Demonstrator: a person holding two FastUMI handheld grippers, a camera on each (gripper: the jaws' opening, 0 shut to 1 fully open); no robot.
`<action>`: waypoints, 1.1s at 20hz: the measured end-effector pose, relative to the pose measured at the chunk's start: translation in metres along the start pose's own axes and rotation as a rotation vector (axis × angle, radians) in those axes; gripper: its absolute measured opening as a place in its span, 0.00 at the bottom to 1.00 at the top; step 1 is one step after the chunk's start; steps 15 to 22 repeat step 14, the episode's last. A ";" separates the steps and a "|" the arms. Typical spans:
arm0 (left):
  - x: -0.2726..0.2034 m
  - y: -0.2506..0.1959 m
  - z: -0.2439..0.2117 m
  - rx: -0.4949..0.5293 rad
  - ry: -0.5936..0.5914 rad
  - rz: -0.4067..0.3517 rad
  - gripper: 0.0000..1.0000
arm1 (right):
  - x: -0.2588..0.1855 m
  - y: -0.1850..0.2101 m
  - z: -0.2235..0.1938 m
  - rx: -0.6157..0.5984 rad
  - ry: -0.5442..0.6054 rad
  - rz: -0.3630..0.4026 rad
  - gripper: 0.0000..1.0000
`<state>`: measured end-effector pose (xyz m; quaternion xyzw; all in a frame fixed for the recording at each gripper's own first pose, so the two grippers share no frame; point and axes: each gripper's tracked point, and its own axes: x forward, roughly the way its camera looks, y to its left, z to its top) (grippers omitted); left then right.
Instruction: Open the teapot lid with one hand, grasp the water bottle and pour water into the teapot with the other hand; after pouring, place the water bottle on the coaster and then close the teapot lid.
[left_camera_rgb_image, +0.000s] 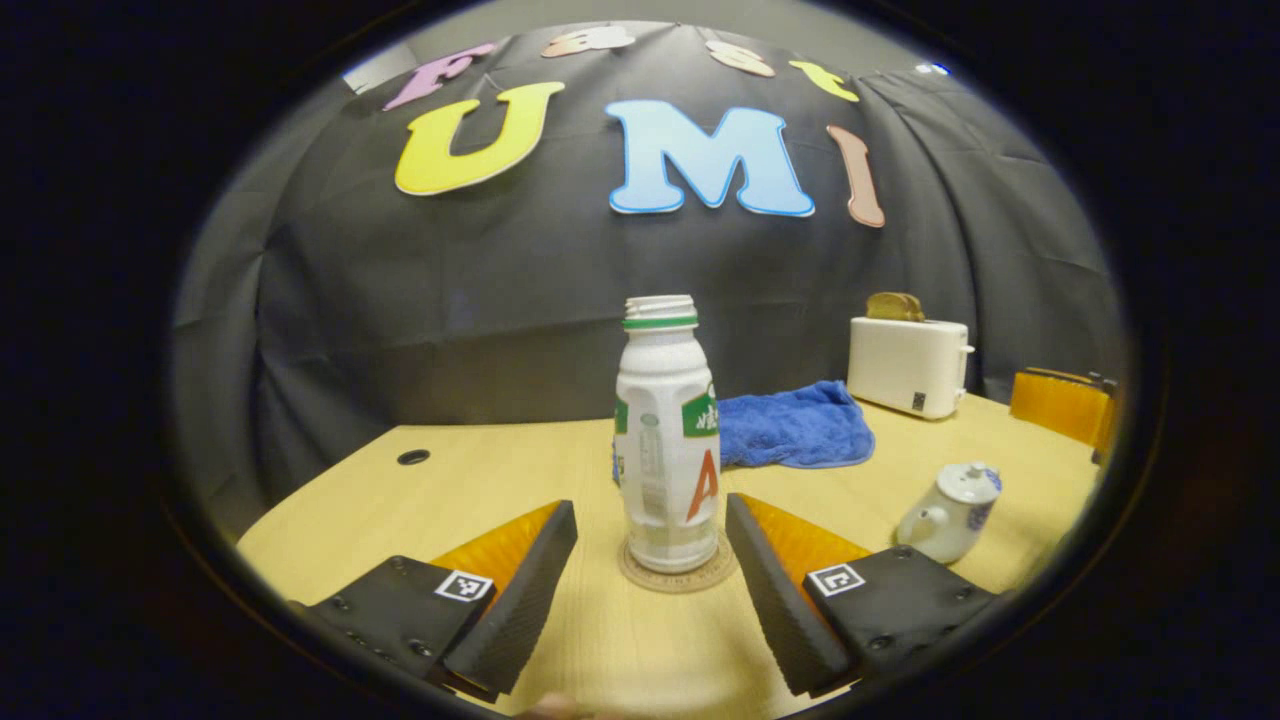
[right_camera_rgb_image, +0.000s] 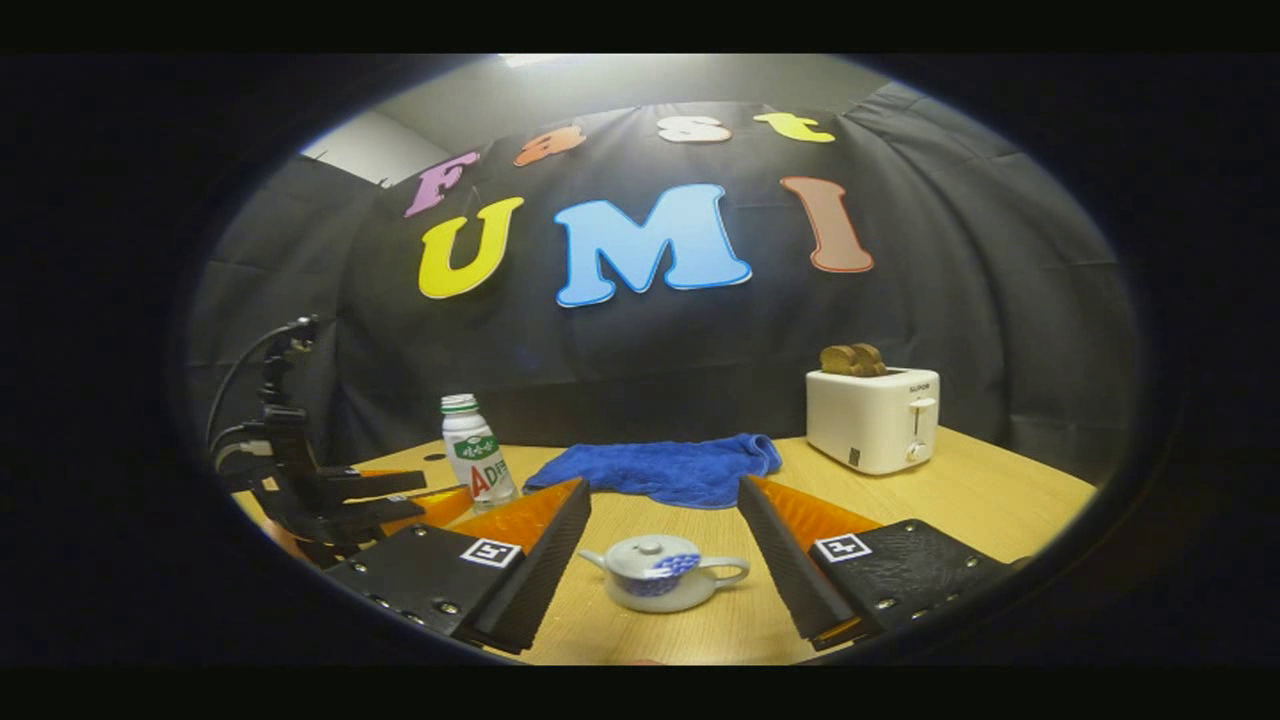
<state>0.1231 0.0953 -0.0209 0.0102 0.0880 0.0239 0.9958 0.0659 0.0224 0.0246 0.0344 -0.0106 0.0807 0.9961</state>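
Left tool (left_camera_rgb_image: 650, 560): fingers are spread wide, one on each side of the water bottle, neither touching it. It is also seen at the far left of the right gripper view (right_camera_rgb_image: 400, 498), with cables rising behind it.
Water bottle (left_camera_rgb_image: 667, 440): stands upright on the coaster (left_camera_rgb_image: 680, 578), uncapped, with a green ring below the neck. In the right gripper view (right_camera_rgb_image: 476, 452) it is seen left of centre, just beside the left tool.
Table (left_camera_rgb_image: 480, 470): light wood; a dark round hole (left_camera_rgb_image: 413, 457) is noted at the far left part.
Blue towel (left_camera_rgb_image: 795, 425): lies crumpled behind and to the right of the bottle, between bottle and toaster. In the right gripper view (right_camera_rgb_image: 665, 468) it is spread beyond the teapot.
Teapot (right_camera_rgb_image: 665, 572): white with blue pattern, lid seated on top, spout to the left and handle to the right. In the left gripper view (left_camera_rgb_image: 950, 512) it is seen well right of the bottle, partly behind the right-hand finger.
Right tool (right_camera_rgb_image: 665, 560): fingers are held wide apart, the teapot lying between them, untouched.
Toaster (right_camera_rgb_image: 873, 418): white, at the back right of the table, bread slices (right_camera_rgb_image: 852, 359) standing in its slots; well apart from the teapot.
Obstructions: towel is near the bottle's rear; an orange-brown object (left_camera_rgb_image: 1065, 405) is seen at the right table edge; what it is cannot be told.
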 end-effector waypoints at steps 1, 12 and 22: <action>-0.015 0.000 0.000 -0.006 -0.011 0.007 1.00 | -0.006 0.004 -0.010 0.005 0.012 -0.001 0.91; -0.128 -0.036 0.008 0.039 -0.141 0.046 1.00 | -0.062 0.030 -0.044 -0.043 0.015 -0.036 0.91; -0.131 -0.043 0.001 0.052 -0.140 0.044 1.00 | -0.065 0.030 -0.044 -0.051 0.011 -0.042 0.91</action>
